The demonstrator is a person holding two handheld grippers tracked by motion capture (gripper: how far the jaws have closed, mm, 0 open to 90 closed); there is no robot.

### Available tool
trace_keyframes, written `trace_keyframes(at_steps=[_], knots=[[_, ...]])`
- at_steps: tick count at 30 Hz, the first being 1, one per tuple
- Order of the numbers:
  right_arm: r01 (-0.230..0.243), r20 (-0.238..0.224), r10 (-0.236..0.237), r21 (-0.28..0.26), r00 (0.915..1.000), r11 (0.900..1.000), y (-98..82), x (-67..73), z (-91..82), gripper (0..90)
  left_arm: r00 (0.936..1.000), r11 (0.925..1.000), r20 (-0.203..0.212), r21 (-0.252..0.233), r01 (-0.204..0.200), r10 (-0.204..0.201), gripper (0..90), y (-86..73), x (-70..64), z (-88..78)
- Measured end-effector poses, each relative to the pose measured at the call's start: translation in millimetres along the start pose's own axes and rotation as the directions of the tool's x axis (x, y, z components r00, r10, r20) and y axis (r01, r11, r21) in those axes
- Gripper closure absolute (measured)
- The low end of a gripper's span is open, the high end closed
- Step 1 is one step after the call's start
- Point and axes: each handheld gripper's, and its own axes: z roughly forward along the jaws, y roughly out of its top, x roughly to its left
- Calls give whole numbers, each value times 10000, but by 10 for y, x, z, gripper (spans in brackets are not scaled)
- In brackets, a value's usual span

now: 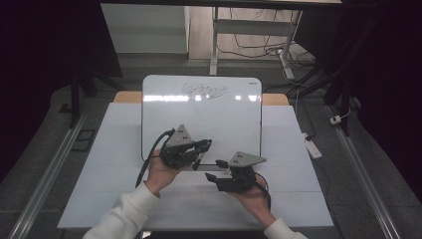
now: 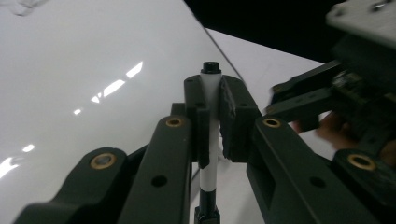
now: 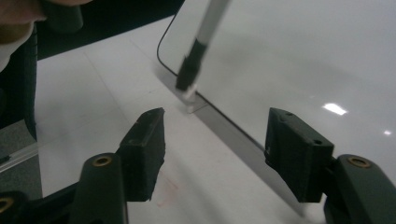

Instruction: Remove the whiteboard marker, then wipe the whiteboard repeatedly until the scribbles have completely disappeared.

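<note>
Marker (image 2: 211, 116) pinched between pressed-together jaws of left gripper (image 1: 203, 145), right gripper (image 3: 212, 154) held spread and empty, both hands kept low over whiteboard (image 1: 199, 117) edge.

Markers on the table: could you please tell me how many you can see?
1. A single marker is clamped upright in the left gripper, over the near edge of the whiteboard. Another could be hidden beneath the hands.

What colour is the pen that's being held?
The marker is white with black ends, clearest in the left gripper view.
</note>
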Motion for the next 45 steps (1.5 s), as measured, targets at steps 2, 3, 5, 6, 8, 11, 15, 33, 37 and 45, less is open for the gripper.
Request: trace_keyframes(at_steps=[2, 3, 5, 6, 8, 11, 15, 33, 37, 45], knots=[[-121, -96, 122, 22, 9999, 9999, -6, 10, 36, 406, 9999, 10000, 116, 19, -43, 43, 813, -15, -62, 47], [-245, -55, 246, 121, 9997, 9996, -9, 21, 62, 418, 9998, 10000, 203, 1, -23, 23, 813, -19, -85, 68], [-472, -42, 473, 148, 9989, 9988, -21, 30, 96, 452, 9995, 10000, 330, -28, -8, 9, 812, -22, -125, 104], [-619, -40, 620, 192, 9981, 9979, -24, 27, 101, 467, 9993, 10000, 369, -25, -19, 20, 813, -22, -144, 121], [-1103, -159, 1104, 48, 9938, 9939, -29, 12, 110, 540, 9991, 10000, 424, -49, -26, 28, 812, -25, -180, 155], [-1388, -175, 1389, 95, 9902, 9903, -29, 6, 114, 644, 9979, 9997, 614, -147, 196, -186, 812, -33, -204, 194], [-1659, -178, 1662, 167, 9859, 9860, -36, 6, 115, 740, 9981, 9995, 575, -194, 239, -228, 812, -41, -235, 225], [-621, 922, 787, -1703, 9926, 9834, 88, -242, -229, 775, 9746, 9722, -775, 893, 2165, -2099, 311, -938, 220, -786], [-327, 1339, 694, -2585, 9886, 9655, 288, -414, -228, 775, 9455, 9436, -1131, 980, 3163, -3052, 297, -1365, 333, -1028], [-83, 2363, 953, -3448, 9670, 9386, 904, -899, -35, 775, 9312, 9309, -1633, 1166, 3461, -3258, 286, -1618, 396, -1100]])
